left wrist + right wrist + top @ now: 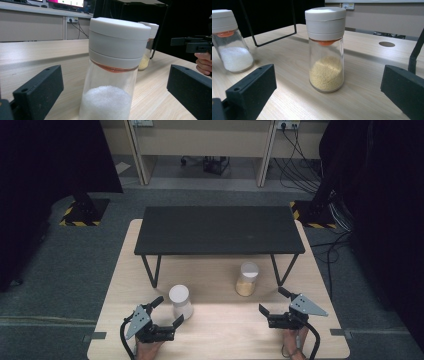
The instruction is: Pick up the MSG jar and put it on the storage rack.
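Observation:
Two glass shaker jars with white lids stand upright on the wooden table [220, 330]. The white-grain jar [180, 302] [112, 72] [230, 42] is at the front left, and my left gripper [166, 312] [112, 92] is open, its jaws either side of the jar without touching it. The yellow-grain jar [247, 278] [326, 50] [148, 47] stands right of centre. My right gripper [273, 302] [327, 92] is open just short of it, with a gap between jaws and glass.
A low black shelf [219, 230] on thin metal legs spans the far half of the table; the yellow-grain jar stands near its right front leg [282, 270]. A round hole [386, 44] is cut in the tabletop. Cables lie on the carpet at the far right.

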A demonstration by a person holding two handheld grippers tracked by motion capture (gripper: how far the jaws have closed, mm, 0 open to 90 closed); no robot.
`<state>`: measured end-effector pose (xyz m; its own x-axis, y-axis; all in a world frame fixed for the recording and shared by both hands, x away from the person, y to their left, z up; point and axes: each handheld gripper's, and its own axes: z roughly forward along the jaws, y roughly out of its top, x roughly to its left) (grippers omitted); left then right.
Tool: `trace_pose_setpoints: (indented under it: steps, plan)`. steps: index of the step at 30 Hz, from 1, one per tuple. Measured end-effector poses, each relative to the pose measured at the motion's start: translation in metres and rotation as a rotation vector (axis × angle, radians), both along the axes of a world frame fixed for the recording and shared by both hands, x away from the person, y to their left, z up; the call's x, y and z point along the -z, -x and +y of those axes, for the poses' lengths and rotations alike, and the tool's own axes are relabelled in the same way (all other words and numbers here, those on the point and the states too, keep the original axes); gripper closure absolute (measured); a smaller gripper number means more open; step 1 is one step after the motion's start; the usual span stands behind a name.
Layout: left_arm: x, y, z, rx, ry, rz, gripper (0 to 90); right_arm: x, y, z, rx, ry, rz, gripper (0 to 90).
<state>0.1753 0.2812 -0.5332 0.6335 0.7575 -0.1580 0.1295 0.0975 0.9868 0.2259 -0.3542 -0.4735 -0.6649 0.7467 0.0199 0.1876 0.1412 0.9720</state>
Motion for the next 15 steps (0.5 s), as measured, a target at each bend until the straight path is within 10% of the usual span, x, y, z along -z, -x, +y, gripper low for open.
trace_pose_setpoints:
  steps: [15]
  plan:
    - [0.0,0.0002,-0.0001,-0.001,-0.001,0.0,0.0,0.0,-0.0007,0.0008,-0.008,0.001,0.002,0.2]
